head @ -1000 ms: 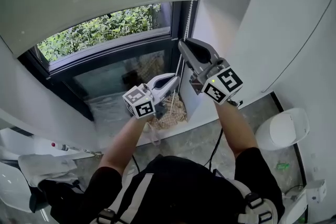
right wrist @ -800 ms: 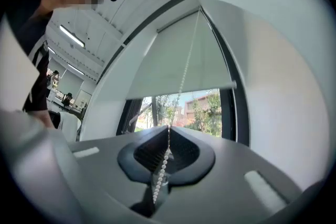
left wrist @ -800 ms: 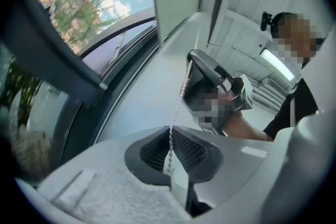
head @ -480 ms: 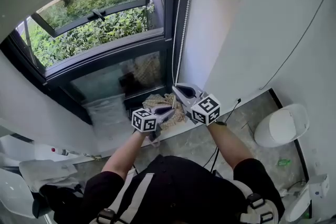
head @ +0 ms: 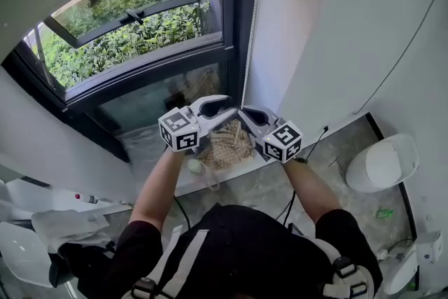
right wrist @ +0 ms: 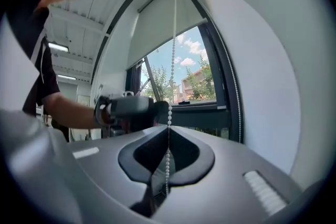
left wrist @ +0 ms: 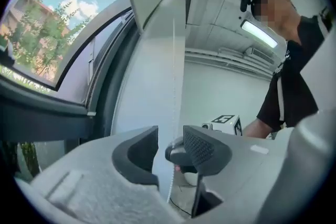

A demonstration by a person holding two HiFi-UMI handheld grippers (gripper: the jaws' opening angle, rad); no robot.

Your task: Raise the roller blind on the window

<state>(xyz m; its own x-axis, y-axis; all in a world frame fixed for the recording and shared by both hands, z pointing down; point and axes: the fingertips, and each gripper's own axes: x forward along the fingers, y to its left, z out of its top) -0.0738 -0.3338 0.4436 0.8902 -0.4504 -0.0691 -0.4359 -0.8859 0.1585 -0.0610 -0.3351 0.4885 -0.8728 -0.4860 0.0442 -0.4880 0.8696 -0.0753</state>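
left gripper (left wrist: 170, 153): jaws wide apart, just opening, chain (left wrist: 174, 76) between pads, not gripped | right gripper (right wrist: 167, 165): jaws closed on chain, just right of left gripper | blind (right wrist: 157, 26): covers only the top of the window (head: 126, 38) | chain: hangs at window's right edge
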